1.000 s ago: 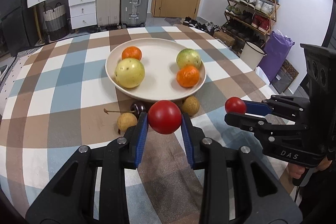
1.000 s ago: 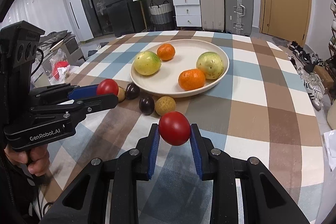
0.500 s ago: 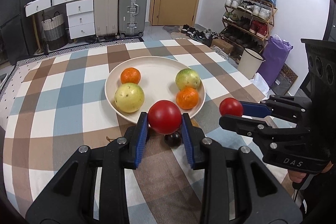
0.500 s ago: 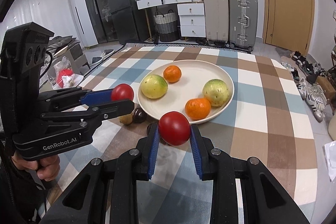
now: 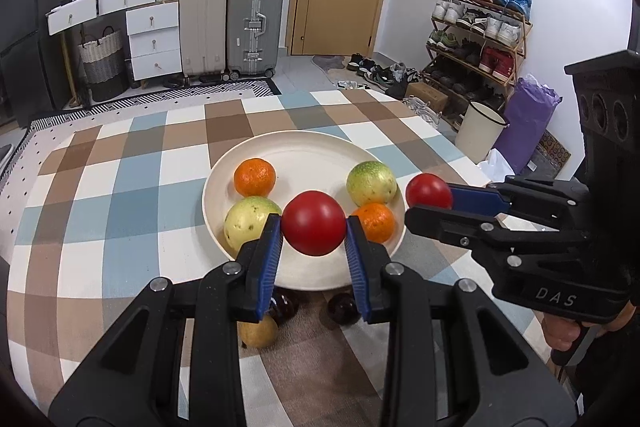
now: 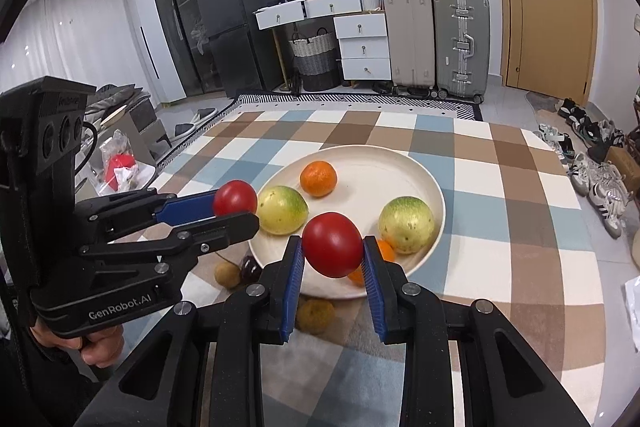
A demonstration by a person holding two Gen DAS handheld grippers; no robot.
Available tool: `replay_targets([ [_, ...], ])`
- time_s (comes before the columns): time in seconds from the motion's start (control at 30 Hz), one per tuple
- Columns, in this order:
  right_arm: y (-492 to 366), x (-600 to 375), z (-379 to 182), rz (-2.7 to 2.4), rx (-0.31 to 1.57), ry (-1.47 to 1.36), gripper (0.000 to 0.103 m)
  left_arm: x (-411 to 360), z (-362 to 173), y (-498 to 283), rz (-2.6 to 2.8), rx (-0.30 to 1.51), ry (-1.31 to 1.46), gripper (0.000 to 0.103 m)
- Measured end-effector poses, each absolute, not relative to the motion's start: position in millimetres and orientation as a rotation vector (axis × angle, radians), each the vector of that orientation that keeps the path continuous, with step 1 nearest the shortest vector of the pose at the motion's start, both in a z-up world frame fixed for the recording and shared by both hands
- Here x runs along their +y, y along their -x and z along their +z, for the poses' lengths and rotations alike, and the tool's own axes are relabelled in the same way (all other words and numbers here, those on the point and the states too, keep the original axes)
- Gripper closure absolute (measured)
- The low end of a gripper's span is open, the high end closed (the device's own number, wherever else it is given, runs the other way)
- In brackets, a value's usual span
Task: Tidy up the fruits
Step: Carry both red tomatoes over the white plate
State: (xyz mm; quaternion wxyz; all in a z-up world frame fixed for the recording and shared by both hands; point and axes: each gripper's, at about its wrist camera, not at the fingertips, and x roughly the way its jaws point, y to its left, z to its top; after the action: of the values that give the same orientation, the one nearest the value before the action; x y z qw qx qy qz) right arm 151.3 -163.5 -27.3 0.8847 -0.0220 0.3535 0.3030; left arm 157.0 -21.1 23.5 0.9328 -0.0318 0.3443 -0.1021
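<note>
My left gripper point(image 5: 314, 241) is shut on a red tomato point(image 5: 313, 222) and holds it above the near rim of the cream plate point(image 5: 304, 151). My right gripper point(image 6: 331, 259) is shut on a second red tomato point(image 6: 332, 245), also above the plate's point(image 6: 400, 163) near edge. Each gripper shows in the other's view, the right one point(image 5: 430, 195) and the left one point(image 6: 236, 207). The plate holds two oranges point(image 5: 254, 177) point(image 5: 374, 222) and two yellow-green fruits point(image 5: 250, 221) point(image 5: 371, 183).
On the checked tablecloth point(image 5: 120, 187) in front of the plate lie two dark cherries point(image 5: 342, 307) point(image 6: 249, 268) and small brown fruits point(image 5: 258, 333) point(image 6: 316, 315). Suitcases, drawers and a shoe rack stand beyond the table.
Both grippers have risen and moved forward with their tomatoes, from above the cloth to above the plate's near rim. The loose fruits on the cloth have not moved.
</note>
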Motion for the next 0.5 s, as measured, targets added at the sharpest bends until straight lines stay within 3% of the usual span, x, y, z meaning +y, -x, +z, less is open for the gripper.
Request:
replay_targets([
  [0.5,-206,-143,-43,0.612,0.770,0.042,0.073,-24,1,-203,-0.192,0.743,0.029,0.074],
])
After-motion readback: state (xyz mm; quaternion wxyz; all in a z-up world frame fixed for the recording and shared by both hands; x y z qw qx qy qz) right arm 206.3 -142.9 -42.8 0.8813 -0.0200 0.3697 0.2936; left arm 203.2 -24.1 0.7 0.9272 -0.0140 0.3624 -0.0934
